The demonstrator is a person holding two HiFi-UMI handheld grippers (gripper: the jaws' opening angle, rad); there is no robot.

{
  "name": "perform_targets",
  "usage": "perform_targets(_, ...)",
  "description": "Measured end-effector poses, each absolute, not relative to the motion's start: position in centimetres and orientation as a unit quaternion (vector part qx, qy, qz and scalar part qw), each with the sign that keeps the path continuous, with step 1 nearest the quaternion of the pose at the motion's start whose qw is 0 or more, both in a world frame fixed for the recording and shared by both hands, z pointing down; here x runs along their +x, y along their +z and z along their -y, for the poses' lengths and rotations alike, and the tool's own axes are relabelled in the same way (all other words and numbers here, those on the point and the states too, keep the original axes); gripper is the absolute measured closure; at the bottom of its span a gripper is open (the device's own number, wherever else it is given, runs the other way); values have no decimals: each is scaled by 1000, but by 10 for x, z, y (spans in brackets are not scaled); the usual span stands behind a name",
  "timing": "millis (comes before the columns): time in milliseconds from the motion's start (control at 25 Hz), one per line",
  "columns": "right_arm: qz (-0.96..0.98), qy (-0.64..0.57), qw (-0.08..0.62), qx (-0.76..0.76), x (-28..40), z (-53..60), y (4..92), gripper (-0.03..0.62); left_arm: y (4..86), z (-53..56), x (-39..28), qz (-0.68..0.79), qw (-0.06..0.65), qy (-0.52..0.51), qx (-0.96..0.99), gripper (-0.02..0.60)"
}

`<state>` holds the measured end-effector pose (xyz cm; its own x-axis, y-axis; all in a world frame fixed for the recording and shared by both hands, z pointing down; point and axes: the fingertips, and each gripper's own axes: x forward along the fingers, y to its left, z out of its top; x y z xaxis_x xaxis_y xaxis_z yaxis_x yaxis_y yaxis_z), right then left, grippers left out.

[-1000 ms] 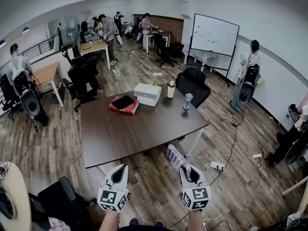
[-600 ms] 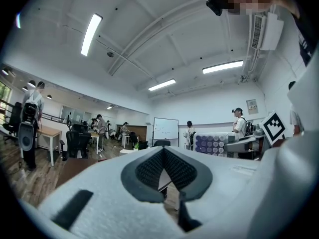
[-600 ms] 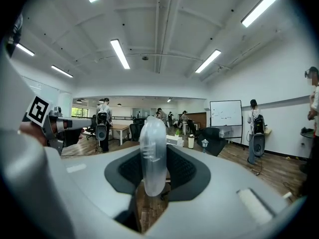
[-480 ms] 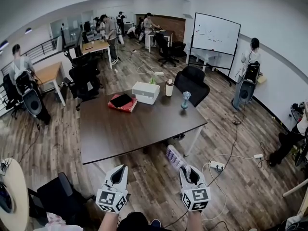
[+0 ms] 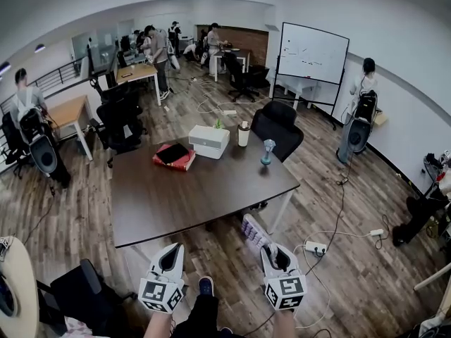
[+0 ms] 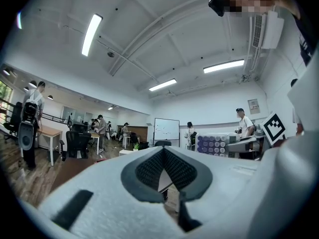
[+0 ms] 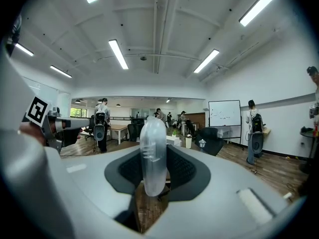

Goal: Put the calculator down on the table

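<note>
The calculator (image 5: 254,232), white with purple keys, sticks forward out of my right gripper (image 5: 271,248), which is shut on its near end. It hangs over the wooden floor just off the dark brown table's (image 5: 190,196) near right corner. In the right gripper view the calculator (image 7: 152,153) stands edge-on between the pads. My left gripper (image 5: 172,249) is beside it to the left, short of the table's front edge, shut and holding nothing. The left gripper view shows its tips (image 6: 163,151) meeting, and the calculator's purple keys (image 6: 214,144) at the right.
At the table's far end are a red book (image 5: 175,156), a white box (image 5: 208,141), a cup (image 5: 244,134) and a small blue vase (image 5: 267,151). A black chair (image 5: 276,127) stands behind it. A power strip (image 5: 315,247) and cables lie on the floor at right. Several people stand around the room.
Both grippers have moved a little forward toward the table, the calculator still held in the right one. A shoe has come into view between them.
</note>
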<state>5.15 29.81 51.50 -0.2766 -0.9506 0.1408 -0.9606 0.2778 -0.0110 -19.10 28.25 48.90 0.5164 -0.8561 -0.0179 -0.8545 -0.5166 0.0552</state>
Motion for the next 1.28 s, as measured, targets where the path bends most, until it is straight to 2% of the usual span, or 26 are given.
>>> perform_targets(880,790,43,61,609,68,-245,525,477,512,-213,-174,464,49,-59,882,586)
perform_targets(1280,784,51,59,616,86,-175,525,476,508,-140,-165,472,38,-46,879,586)
